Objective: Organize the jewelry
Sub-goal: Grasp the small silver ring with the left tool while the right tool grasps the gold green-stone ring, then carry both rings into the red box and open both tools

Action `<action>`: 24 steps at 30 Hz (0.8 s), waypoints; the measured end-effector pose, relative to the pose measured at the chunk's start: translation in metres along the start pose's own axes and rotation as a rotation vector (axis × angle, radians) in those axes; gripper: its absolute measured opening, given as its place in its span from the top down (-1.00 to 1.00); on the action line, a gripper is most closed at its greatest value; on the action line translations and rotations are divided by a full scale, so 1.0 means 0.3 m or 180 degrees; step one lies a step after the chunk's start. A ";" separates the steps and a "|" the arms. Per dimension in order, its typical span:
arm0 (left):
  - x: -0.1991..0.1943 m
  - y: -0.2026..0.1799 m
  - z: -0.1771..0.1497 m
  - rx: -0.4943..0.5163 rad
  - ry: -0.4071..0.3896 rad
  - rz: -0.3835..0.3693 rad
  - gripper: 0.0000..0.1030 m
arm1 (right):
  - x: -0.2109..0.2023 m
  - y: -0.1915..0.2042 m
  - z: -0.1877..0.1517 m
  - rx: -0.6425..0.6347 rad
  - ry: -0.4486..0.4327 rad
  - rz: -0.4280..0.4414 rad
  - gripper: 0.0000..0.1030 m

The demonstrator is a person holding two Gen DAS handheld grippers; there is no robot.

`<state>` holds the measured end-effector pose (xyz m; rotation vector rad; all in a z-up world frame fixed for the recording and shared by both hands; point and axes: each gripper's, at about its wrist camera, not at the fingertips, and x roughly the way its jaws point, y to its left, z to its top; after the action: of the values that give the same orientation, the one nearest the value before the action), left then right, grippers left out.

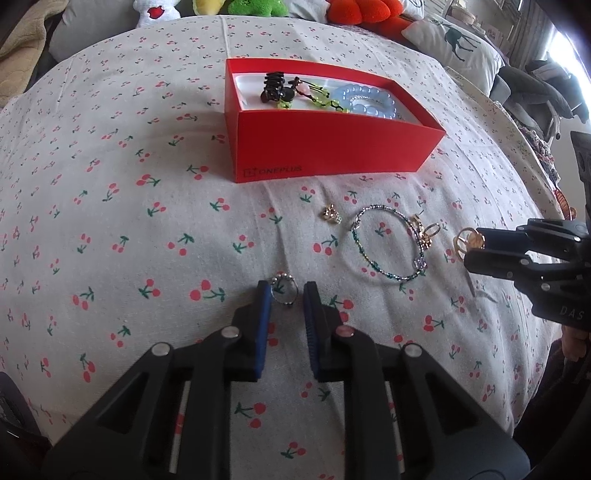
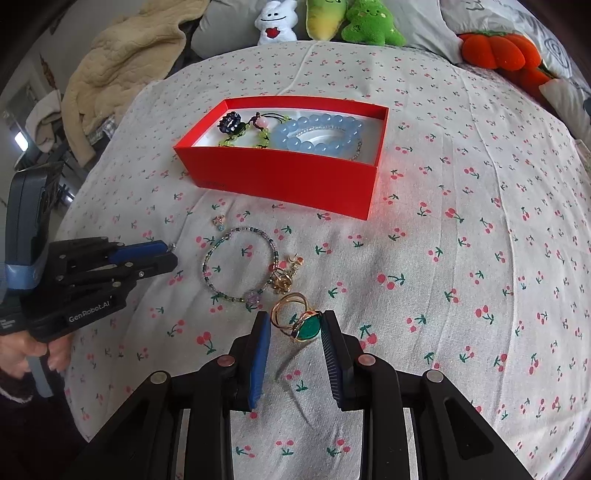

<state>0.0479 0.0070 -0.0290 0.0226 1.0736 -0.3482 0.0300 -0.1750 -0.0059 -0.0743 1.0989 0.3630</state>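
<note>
1. Nearest on the left, the black left gripper with blue pads (image 1: 287, 291) has its jaws drawn narrow around a small silver beaded ring (image 1: 286, 291) lying on the cherry-print white bedsheet (image 1: 129, 221); whether the pads press the ring I cannot tell.
2. On the right, the black right gripper with blue pads (image 2: 295, 325) has its jaws at a moderate gap around a gold ring with a green oval stone (image 2: 301, 322); one pad sits right against the stone, the other beside the gold band, and the ring looks tipped up off the sheet.
3. Just beyond lies a thin beaded bracelet of green and purple beads (image 2: 240, 266), with a small cluster of gold earrings (image 2: 286, 275) touching its right edge.
4. A tiny gold charm (image 1: 331, 214) lies apart, nearer the box.
5. Farther back stands an open red cardboard box (image 1: 332, 147) holding a pale blue bead bracelet (image 2: 319, 131), a yellow-green bead string (image 2: 242, 138) and a dark hair claw (image 2: 231, 122).
6. Beyond the sheet sit plush toys (image 2: 369, 22).
</note>
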 end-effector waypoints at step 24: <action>-0.042 0.002 -0.009 0.0030 -0.0049 0.0070 0.90 | -0.016 -0.013 0.011 0.0089 0.0021 -0.0041 0.45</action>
<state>0.0404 0.0114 -0.0194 0.0401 1.0558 -0.3331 0.0322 -0.1790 -0.0005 -0.0576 1.1093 0.3361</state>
